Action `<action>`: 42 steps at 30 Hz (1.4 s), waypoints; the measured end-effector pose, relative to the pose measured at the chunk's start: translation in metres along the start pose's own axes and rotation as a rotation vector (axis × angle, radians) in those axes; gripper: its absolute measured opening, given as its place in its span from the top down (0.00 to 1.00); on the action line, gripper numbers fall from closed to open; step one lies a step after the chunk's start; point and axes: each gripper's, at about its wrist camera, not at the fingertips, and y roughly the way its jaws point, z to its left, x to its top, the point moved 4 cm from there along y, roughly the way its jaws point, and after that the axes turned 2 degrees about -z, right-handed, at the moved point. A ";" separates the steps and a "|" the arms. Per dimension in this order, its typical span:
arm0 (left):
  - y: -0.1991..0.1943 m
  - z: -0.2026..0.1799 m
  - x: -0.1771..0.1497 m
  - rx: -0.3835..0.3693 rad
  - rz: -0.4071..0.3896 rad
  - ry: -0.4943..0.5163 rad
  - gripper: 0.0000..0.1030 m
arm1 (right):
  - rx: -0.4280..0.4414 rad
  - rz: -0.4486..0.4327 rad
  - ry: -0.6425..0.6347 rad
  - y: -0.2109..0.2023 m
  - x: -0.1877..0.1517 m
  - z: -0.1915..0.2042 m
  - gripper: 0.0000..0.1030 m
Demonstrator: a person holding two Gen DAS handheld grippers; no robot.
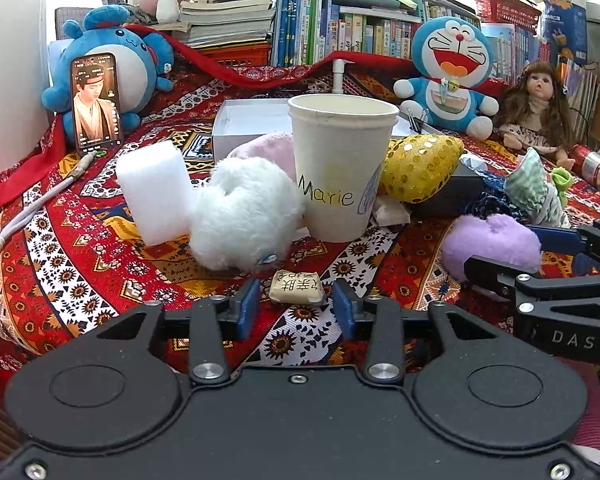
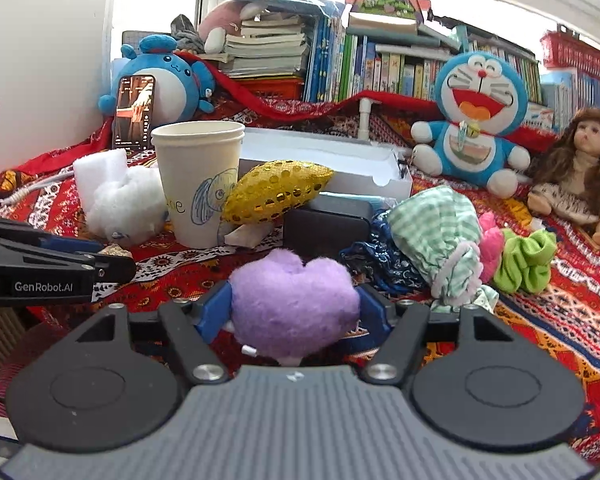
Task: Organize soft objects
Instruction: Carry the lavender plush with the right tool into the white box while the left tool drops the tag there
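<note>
A purple plush heart [image 2: 294, 304] sits between the blue pads of my right gripper [image 2: 294, 312], which is shut on it; it also shows in the left wrist view [image 1: 492, 246]. My left gripper [image 1: 296, 304] is open, its pads on either side of a small wrapped candy [image 1: 298, 287] on the patterned cloth. Just beyond lie a white fluffy plush [image 1: 244, 212], a white foam block [image 1: 156, 192], a paper cup marked "Marie" [image 1: 340, 164] and a gold sequin cushion [image 1: 420, 166].
A white open box [image 2: 332, 160] stands behind the cup. A green checked cloth bundle [image 2: 440, 236], green scrunchie [image 2: 526, 256], dark box [image 2: 324, 228], Doraemon plush [image 2: 476, 116], doll [image 2: 580, 164], blue plush with a phone [image 1: 98, 100] and book rows surround the cloth [image 1: 80, 264].
</note>
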 end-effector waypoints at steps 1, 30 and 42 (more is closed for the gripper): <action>0.000 0.000 -0.001 0.002 -0.003 0.002 0.61 | -0.002 -0.004 -0.002 0.000 0.000 0.001 0.21; -0.039 0.025 0.151 -0.146 -0.149 -0.009 0.75 | 0.050 -0.084 0.063 -0.023 0.101 -0.038 0.32; 0.116 0.016 0.247 -0.165 0.192 -0.002 0.75 | 0.098 0.124 0.089 0.103 0.178 -0.077 0.32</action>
